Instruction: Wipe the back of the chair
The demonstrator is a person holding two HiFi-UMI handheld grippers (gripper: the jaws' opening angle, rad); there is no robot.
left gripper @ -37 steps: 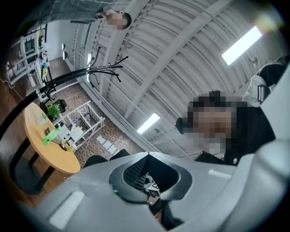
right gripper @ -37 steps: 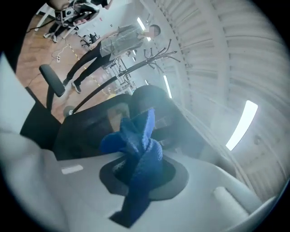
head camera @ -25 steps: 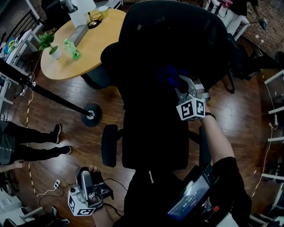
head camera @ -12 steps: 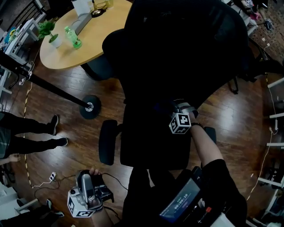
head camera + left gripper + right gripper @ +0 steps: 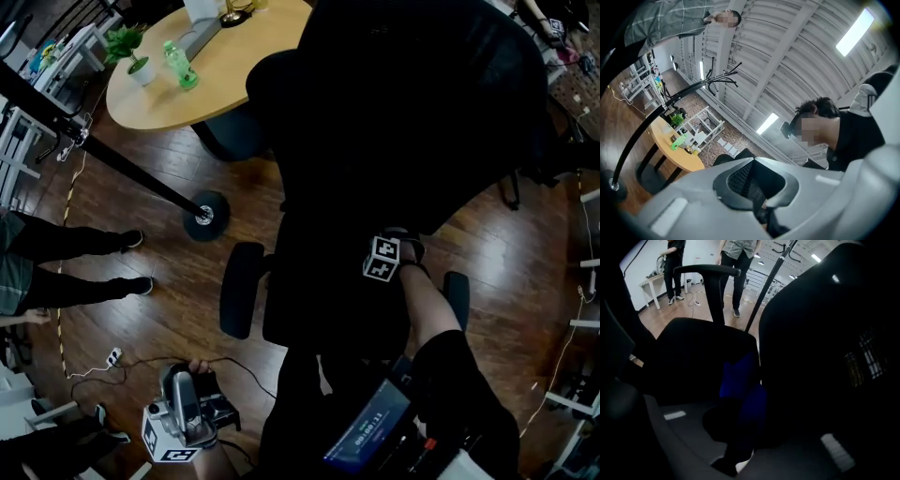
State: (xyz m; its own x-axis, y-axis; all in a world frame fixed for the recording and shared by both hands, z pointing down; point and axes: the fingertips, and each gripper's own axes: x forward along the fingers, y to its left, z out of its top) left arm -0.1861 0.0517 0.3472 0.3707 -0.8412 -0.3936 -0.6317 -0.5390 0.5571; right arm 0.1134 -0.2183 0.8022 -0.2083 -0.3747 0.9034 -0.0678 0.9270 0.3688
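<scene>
Chair back (image 5: 412, 112): black mesh, upright, directly ahead of the right gripper (image 5: 737, 453). It fills the right half of that gripper's view.

Right gripper: jaws closed on a blue cloth (image 5: 740, 380). The cloth stands up between the jaws and lies against the lower part of the back, on the face turned toward the seat (image 5: 693, 348). The seat is to the left of the cloth in this view, and one armrest (image 5: 708, 270) rises beyond it. In the head view the gripper's marker cube sits over the join of back and seat. The wearer's bare forearm (image 5: 422, 305) runs back from the cube.

Left gripper (image 5: 761, 206): jaws closed with nothing between them. It is held low at the wearer's left side, well apart from the chair and clear of the cloth. It points upward, and its view shows ceiling panels and strip lights.

Surroundings, placed from the right gripper:
- A round wooden table (image 5: 234, 84) stands beyond it and to its left, near the back's left edge.
- A potted plant (image 5: 129, 45) and a green bottle (image 5: 178, 66) stand on the table's far left side, just beside each other.
- The round base of a stand (image 5: 204, 214) rests on the wood floor to the gripper's left, and its dark pole slants away from it.
- A second person's legs (image 5: 66, 267) are farther left, well apart from the chair.
</scene>
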